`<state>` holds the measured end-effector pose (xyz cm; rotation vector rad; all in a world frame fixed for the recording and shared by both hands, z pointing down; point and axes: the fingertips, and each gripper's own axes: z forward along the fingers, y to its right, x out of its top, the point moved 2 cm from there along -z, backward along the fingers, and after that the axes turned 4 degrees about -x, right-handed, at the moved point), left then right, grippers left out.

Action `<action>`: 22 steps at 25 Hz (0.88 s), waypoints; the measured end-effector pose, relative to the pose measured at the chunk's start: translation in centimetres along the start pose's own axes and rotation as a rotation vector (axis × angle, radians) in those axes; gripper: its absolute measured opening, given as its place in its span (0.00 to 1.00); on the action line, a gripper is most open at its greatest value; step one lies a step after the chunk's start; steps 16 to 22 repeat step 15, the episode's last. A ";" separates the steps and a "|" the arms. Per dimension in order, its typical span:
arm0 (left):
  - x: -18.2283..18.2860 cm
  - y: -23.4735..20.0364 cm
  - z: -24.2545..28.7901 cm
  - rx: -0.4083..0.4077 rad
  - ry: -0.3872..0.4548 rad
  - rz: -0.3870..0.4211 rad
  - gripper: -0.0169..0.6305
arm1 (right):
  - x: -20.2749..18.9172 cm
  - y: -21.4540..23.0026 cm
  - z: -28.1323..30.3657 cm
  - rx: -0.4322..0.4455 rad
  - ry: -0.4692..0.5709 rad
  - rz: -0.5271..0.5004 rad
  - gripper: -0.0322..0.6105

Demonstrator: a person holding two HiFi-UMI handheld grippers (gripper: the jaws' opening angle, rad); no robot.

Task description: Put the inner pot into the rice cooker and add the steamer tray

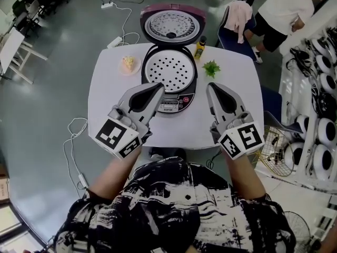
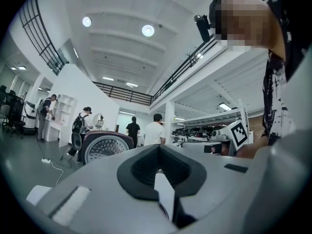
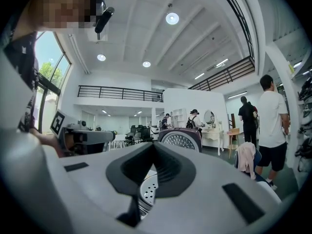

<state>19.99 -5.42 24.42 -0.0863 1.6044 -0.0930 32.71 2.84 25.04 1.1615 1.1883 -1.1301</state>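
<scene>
The rice cooker [image 1: 173,103] stands open in the middle of the white table [image 1: 108,96], its lid [image 1: 172,25] raised at the back. A white perforated steamer tray [image 1: 168,70] lies in its mouth and hides whatever sits below it. My left gripper [image 1: 159,87] is shut and empty, its tip by the cooker's front left. My right gripper [image 1: 210,86] is also shut and empty, just right of the cooker's front. Past the closed jaws, the left gripper view shows the lid [image 2: 103,149]. The right gripper view shows the tray [image 3: 148,191] and the lid [image 3: 180,139].
A small plate with food [image 1: 129,64] sits left of the cooker, a yellow bottle [image 1: 200,47] and a green sprig [image 1: 211,68] to its right. A chair with a pink garment [image 1: 239,15] and a standing person [image 1: 284,9] are behind the table. A wire basket [image 1: 276,146] stands at right.
</scene>
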 end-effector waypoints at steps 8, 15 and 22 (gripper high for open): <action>0.2 0.2 0.1 -0.004 -0.008 -0.002 0.03 | 0.0 0.0 -0.2 0.002 -0.011 0.002 0.05; -0.6 -0.5 0.4 -0.006 -0.012 -0.004 0.03 | -0.8 0.4 0.5 0.000 -0.022 0.000 0.05; -0.6 -0.5 0.4 -0.006 -0.012 -0.004 0.03 | -0.8 0.4 0.5 0.000 -0.022 0.000 0.05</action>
